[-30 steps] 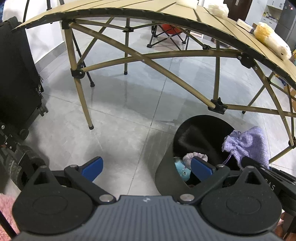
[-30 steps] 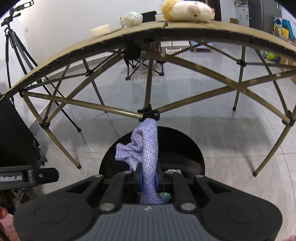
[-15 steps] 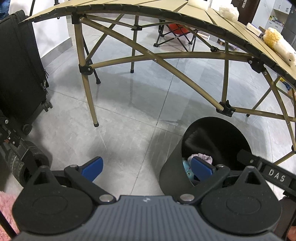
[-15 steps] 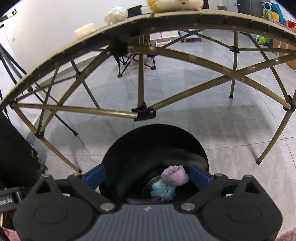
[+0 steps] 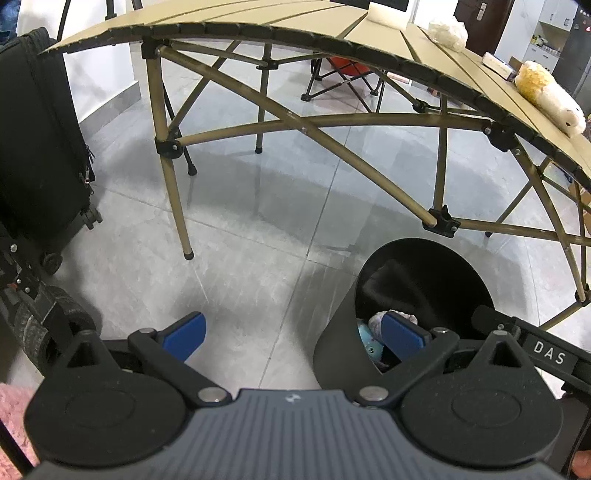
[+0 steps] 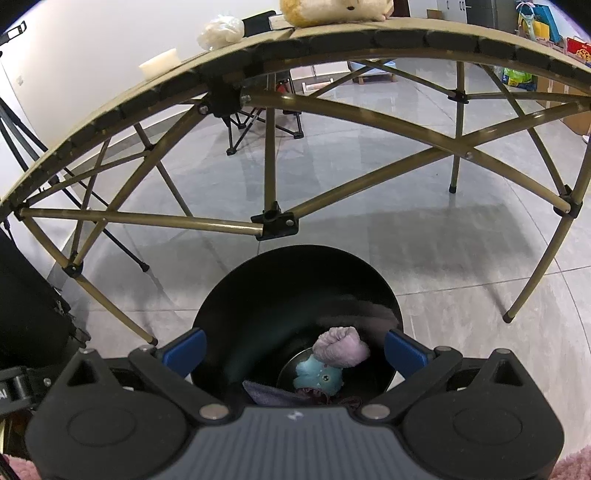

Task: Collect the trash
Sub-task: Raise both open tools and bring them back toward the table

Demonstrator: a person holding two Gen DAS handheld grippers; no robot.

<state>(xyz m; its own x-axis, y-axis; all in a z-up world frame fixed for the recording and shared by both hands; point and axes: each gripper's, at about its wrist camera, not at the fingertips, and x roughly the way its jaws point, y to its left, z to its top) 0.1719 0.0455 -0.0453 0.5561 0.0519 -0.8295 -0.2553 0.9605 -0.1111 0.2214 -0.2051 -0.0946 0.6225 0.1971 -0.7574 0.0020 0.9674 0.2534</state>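
A black bin (image 6: 280,295) stands on the floor under the edge of the folding table (image 6: 332,40). Inside it lie a purple cloth pouch (image 6: 266,393), a teal toy (image 6: 317,376) and a pale lilac bundle (image 6: 340,347). My right gripper (image 6: 294,350) hangs open over the bin's mouth with nothing between its fingers. My left gripper (image 5: 293,334) is open and empty above the floor, just left of the bin (image 5: 424,280). On the tabletop lie a yellow-and-white plush (image 6: 332,11), a crumpled white bag (image 6: 221,35) and a white block (image 6: 160,62).
The table's tan legs and cross bars (image 6: 147,218) fan out close behind the bin. A black suitcase (image 5: 37,140) stands at the left, with dark gear (image 5: 44,325) by it. A folding chair (image 6: 258,118) sits beyond the table. Grey tiled floor (image 5: 240,229) lies ahead.
My right gripper opened and let go of the purple pouch, which dropped into the bin. The left gripper stayed open and about where it was.
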